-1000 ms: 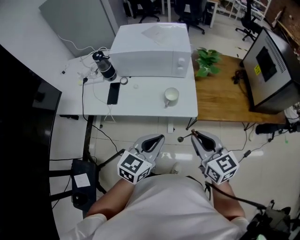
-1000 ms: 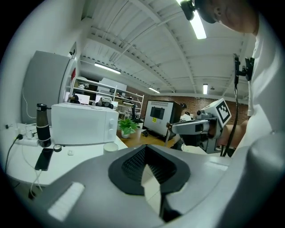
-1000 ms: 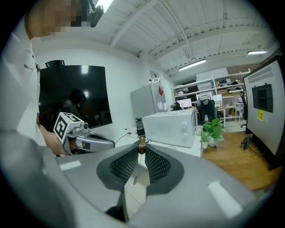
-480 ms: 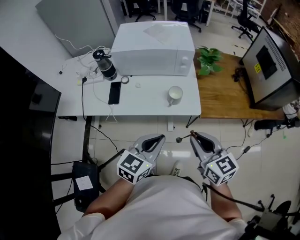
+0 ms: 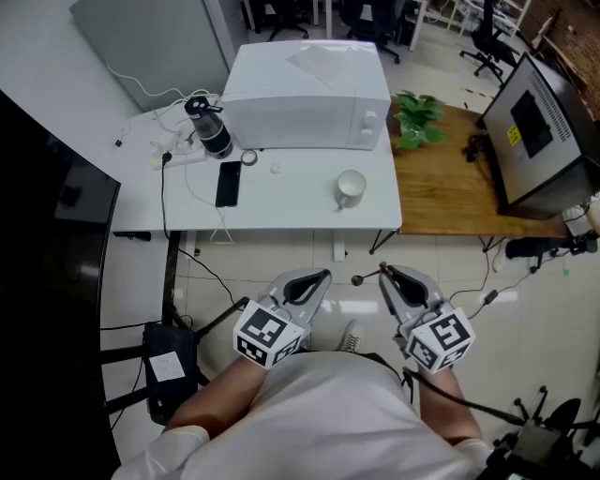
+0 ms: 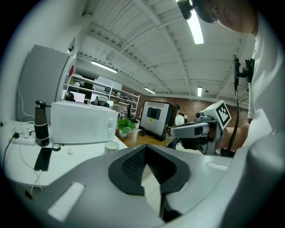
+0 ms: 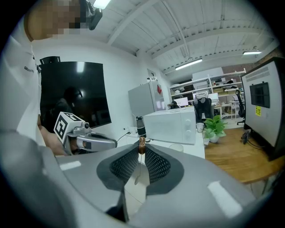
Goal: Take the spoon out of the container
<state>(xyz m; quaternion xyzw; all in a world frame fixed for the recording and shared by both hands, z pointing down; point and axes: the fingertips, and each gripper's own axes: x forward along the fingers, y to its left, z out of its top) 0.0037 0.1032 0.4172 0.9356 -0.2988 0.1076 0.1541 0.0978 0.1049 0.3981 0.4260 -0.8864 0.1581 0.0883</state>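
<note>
Over floor, short of table [image 5: 281, 202]: R gripper [image 5: 386, 270] clamped on spoon [image 5: 367, 276]; L gripper [image 5: 323, 275] closed, empty.

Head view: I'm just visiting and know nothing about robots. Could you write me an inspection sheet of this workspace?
Surface: white rectangular table, with a wooden table against its right end.
Job's things: white round cup stands on the white table; thin metal spoon is out of it.
Clutter: white microwave oven, dark bottle, black phone, green potted plant.
Grippers: left gripper shut, empty; right gripper shut on the spoon's handle; both in front of the table, above the floor.
Cables: white cables by the bottle; black cable hanging off the edge.
Surroundings: large dark screen, office chairs.
</note>
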